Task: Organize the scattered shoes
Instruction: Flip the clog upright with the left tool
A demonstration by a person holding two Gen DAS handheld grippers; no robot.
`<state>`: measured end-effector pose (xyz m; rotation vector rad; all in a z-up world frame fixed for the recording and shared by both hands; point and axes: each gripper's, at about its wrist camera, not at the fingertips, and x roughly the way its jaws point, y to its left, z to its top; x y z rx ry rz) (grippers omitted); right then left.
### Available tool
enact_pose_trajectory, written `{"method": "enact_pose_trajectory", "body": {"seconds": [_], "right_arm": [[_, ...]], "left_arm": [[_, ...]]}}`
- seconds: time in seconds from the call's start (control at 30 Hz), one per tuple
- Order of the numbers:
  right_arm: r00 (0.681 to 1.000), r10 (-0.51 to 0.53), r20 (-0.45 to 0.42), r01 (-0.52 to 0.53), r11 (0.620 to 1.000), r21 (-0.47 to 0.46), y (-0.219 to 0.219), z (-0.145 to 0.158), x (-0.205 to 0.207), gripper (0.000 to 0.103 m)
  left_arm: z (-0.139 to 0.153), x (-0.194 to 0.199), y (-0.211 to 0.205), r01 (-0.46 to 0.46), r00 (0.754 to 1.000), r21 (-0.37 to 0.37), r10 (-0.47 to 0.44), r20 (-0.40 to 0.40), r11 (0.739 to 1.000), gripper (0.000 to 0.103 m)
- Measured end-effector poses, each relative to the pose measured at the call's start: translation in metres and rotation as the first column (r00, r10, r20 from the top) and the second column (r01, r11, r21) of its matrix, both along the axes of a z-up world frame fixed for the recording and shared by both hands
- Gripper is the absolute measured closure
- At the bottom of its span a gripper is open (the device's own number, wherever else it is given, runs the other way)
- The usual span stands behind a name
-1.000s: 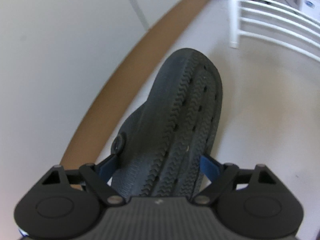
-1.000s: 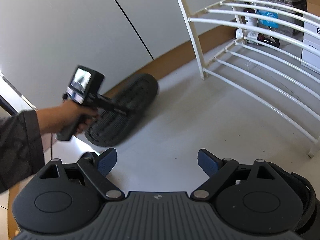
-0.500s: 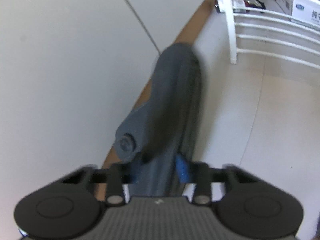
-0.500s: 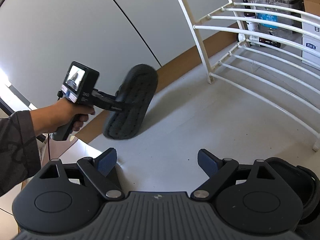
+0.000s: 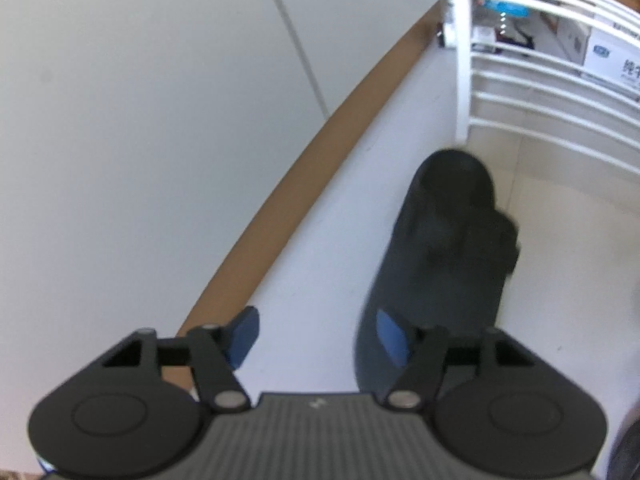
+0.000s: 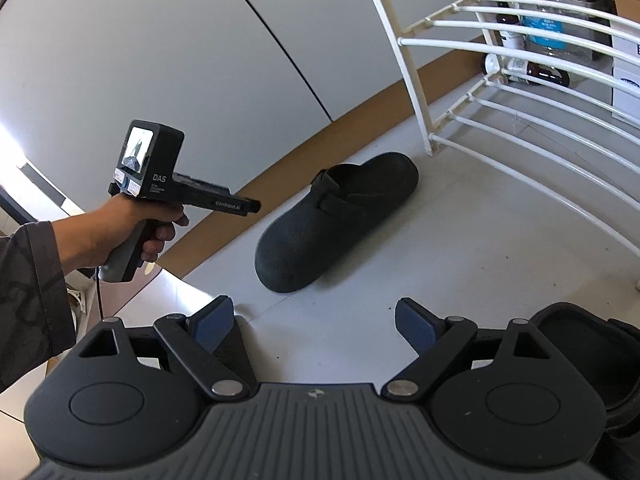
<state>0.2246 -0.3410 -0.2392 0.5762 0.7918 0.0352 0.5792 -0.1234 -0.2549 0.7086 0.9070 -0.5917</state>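
A black clog (image 6: 336, 216) lies upright on the pale floor beside the brown skirting, near the foot of the white shoe rack (image 6: 520, 128). In the left wrist view the clog (image 5: 444, 264) is blurred, to the right of my left gripper (image 5: 316, 334), which is open and empty above the floor. My right gripper (image 6: 314, 326) is open and empty, low over the floor. A second black shoe (image 6: 592, 352) sits at the right edge behind its right finger. The left hand-held gripper (image 6: 168, 192) shows to the clog's left, raised.
The white wire shoe rack (image 5: 532, 80) stands at the right with bare rails. Bottles (image 6: 552, 20) and white boxes (image 5: 600, 52) stand behind it. A grey wall (image 6: 160, 48) with brown skirting (image 5: 304, 176) runs along the left.
My left gripper held the clog sole-up, turned it over and let it go. The clog now lies upright on the floor and the left jaws have opened. The right gripper barely moved.
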Motion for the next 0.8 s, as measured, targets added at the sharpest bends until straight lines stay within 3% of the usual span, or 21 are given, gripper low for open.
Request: {"method": "enact_pose_trajectory", "body": {"seconds": [0.1,0.17,0.27,0.37,0.63,0.8], "right_arm": [[1.0,-0.004,-0.003,0.004,1.0,0.0,-0.002,-0.001,-0.001,0.012],[1.0,-0.005,-0.003,0.005,1.0,-0.001,-0.003,-0.002,-0.001,0.012],[1.0,-0.01,-0.006,0.01,1.0,-0.002,-0.007,-0.004,-0.002,0.012],[1.0,-0.021,-0.014,0.021,1.0,-0.003,-0.012,-0.007,-0.001,0.012],[0.999,-0.028,-0.03,0.027,0.999,-0.022,-0.023,-0.015,-0.002,0.012],[0.998,-0.034,-0.051,0.033,0.999,-0.031,-0.028,-0.023,-0.001,0.012]], "left_arm": [[0.003,-0.002,-0.012,0.032,0.999,-0.039,-0.033,-0.021,0.999,0.023],[-0.014,-0.019,-0.009,0.039,0.999,-0.047,-0.04,-0.023,0.998,0.013],[-0.022,-0.023,-0.036,0.047,0.996,-0.075,-0.052,-0.072,0.996,0.012],[-0.029,-0.068,-0.063,0.066,0.992,-0.092,-0.075,-0.103,0.994,0.009],[-0.088,-0.065,-0.11,0.072,0.986,-0.097,-0.085,-0.146,0.993,0.009],[-0.109,-0.065,-0.117,0.047,0.993,-0.036,-0.051,-0.109,0.998,0.008]]}}
